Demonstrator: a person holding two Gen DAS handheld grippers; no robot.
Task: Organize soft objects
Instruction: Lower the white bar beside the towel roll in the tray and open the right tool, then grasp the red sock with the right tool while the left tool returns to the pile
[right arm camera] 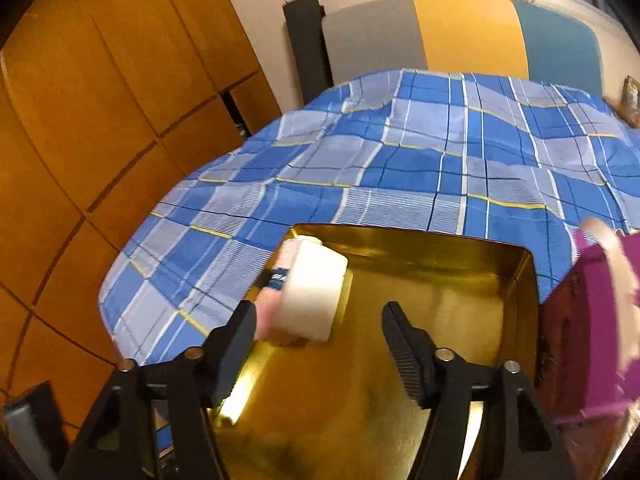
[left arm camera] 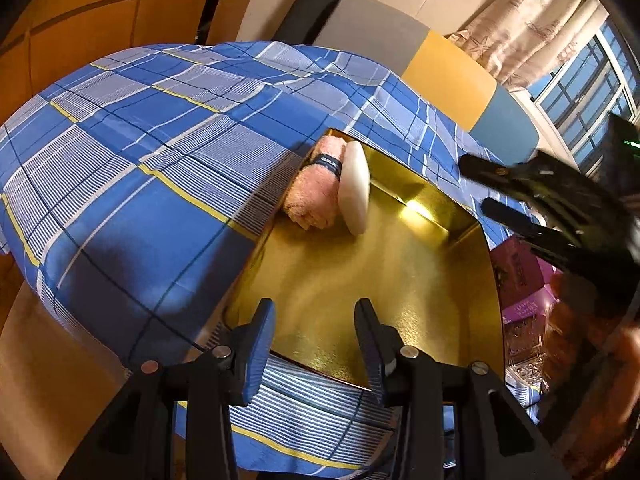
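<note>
- A shallow gold metal tray (left arm camera: 400,304) lies on a bed covered with a blue plaid sheet (left arm camera: 132,160).
- In the tray's far left corner sits a rolled pink towel (left arm camera: 316,192) with a dark printed band (left arm camera: 329,164) around it, lying against the tray's left wall.
- A white soft pad (left arm camera: 354,188), rounded at the edges, stands on edge and leans against the towel's right side, touching it.
- In the right wrist view the same white pad (right arm camera: 314,292) shows its broad face, with the pink towel (right arm camera: 268,316) just behind and to its left.
- The rest of the tray floor is bare gold metal with a bright glare along the inner wall.
- The left tool (left arm camera: 316,344) hovers over the near edge of the tray, its blue-padded jaws parted with nothing between them.
- The right tool (right arm camera: 318,340) hangs above the tray, jaws spread wide and empty; the left finger (right arm camera: 240,336) is near the pad and towel, but I cannot tell if it touches them.
- In the left wrist view the right tool (left arm camera: 476,188) appears blurred at the right, above the tray's right edge.
- A purple box (right arm camera: 592,320) stands just beside the tray's right wall.
- Behind the bed is a headboard (right arm camera: 460,32) in grey, yellow and teal panels; an orange wooden wardrobe (right arm camera: 100,100) stands to the left.
</note>
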